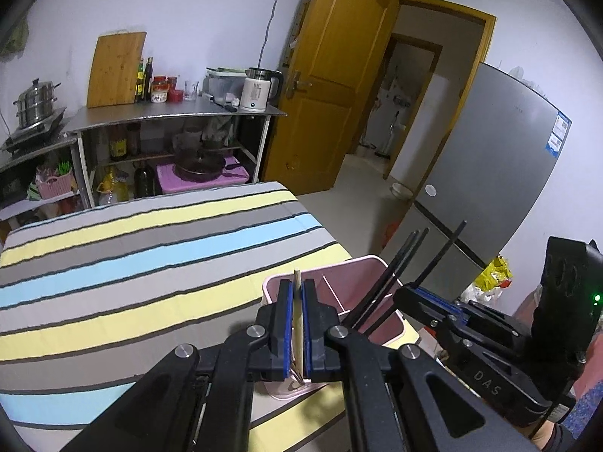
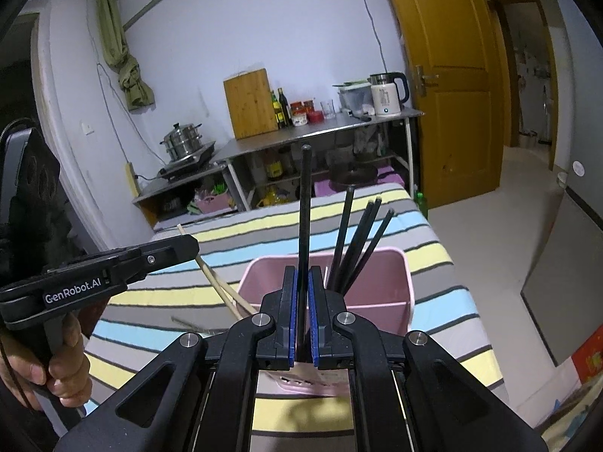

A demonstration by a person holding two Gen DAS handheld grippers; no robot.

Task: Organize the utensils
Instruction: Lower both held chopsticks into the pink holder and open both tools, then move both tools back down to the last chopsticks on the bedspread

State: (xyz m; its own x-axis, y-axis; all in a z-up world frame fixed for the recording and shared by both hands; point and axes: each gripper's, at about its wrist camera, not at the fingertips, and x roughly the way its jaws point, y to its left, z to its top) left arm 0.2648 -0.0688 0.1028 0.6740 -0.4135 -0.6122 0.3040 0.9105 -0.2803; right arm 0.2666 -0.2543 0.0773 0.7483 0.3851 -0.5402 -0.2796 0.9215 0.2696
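1. Presently we find the left gripper (image 1: 297, 290) clamped on a pale wooden chopstick (image 1: 297, 282); the blue pads press the stick from both sides, and its tip stands just above the jaws.
2. We note the right gripper (image 2: 304, 290) likewise clamped, on a black chopstick (image 2: 304, 203) held near upright; its upper end rises well above the jaws.
3. We record a pink utensil holder (image 2: 399, 263) standing on the striped cloth (image 2: 433, 248) at the near edge of the table; an inner wall divides it into compartments.
4. Four more black chopsticks (image 2: 358, 241) lean together in the holder's right part, their tops fanning to the right; which compartment they stand in we cannot tell exactly.
5. From the right wrist view, the wooden chopstick slants down toward the holder's left side; beside its lower part lies a second pale stick (image 2: 235, 295); whether either reaches inside the holder is hidden by the right gripper's frame.
6. We see a person's hand (image 2: 56, 361) around the left gripper's handle at the lower left of that view.
7. Behind the table stand a steel shelf unit (image 1: 181, 113) carrying a kettle (image 1: 260, 90), a cutting board (image 1: 115, 69) and bottles; a fridge (image 1: 501, 173) stands at the right.
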